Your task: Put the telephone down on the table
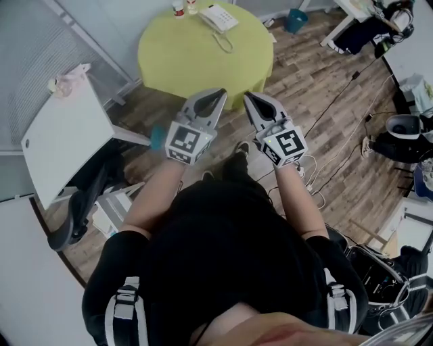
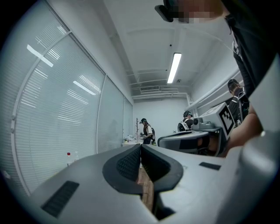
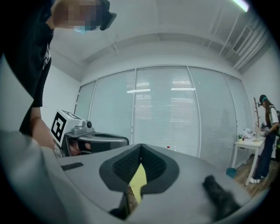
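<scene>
A white telephone (image 1: 218, 17) with a coiled cord lies at the far edge of the round yellow-green table (image 1: 183, 61) in the head view. My left gripper (image 1: 218, 92) and right gripper (image 1: 247, 96) are held side by side in front of the person's chest, short of the table's near edge, tips pointing toward it. Both are shut with nothing between their jaws. In the left gripper view the shut left gripper (image 2: 140, 146) hides most of the floor. In the right gripper view a yellow strip of table shows below the shut right gripper (image 3: 141, 146).
A white folding board (image 1: 64, 138) and a dark chair (image 1: 78, 203) stand at the left. Cables (image 1: 338, 145) run over the wooden floor at the right, beside bags and gear (image 1: 399, 135). Small bottles (image 1: 179, 8) stand on the table's far edge. Other people (image 2: 146, 130) work at the room's far end.
</scene>
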`<control>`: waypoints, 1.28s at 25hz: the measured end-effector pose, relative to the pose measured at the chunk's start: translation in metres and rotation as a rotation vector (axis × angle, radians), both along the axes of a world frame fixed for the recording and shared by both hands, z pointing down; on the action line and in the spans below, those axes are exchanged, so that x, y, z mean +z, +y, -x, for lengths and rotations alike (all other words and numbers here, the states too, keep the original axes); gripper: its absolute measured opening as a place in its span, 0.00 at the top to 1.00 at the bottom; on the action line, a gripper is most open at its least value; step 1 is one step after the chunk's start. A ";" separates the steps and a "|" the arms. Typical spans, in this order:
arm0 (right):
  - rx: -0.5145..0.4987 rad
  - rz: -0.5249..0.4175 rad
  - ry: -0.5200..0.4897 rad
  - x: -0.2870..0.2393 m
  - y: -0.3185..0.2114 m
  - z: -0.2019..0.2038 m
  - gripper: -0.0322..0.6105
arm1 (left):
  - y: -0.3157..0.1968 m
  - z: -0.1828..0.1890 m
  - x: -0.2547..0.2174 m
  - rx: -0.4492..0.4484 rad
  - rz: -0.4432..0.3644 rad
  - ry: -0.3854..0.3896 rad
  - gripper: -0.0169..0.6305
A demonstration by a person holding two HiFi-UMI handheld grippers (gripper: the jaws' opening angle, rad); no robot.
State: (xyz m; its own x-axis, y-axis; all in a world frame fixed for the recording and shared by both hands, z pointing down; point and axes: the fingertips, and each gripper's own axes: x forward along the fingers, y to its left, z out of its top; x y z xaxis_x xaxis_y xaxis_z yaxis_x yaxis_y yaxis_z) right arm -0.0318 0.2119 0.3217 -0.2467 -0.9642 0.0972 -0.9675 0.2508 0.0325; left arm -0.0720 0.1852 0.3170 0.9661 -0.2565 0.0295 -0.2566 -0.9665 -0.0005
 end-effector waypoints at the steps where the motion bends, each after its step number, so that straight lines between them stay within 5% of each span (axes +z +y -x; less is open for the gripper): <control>1: -0.006 -0.001 -0.001 0.001 -0.006 -0.004 0.93 | -0.005 -0.004 0.001 -0.006 -0.001 -0.001 0.95; 17: -0.086 -0.013 -0.019 -0.010 -0.092 -0.129 0.93 | -0.084 -0.130 -0.008 -0.072 -0.001 -0.023 0.95; 32: -0.191 0.000 -0.033 0.000 -0.135 -0.202 0.93 | -0.126 -0.201 -0.001 -0.185 0.002 -0.037 0.95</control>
State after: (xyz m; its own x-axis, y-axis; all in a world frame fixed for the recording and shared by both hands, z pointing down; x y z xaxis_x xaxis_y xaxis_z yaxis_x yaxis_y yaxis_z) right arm 0.1703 0.0769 0.3220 -0.4284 -0.8995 0.0859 -0.9028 0.4302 0.0019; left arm 0.1290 0.0592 0.3158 0.9006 -0.4298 0.0649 -0.4299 -0.9028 -0.0119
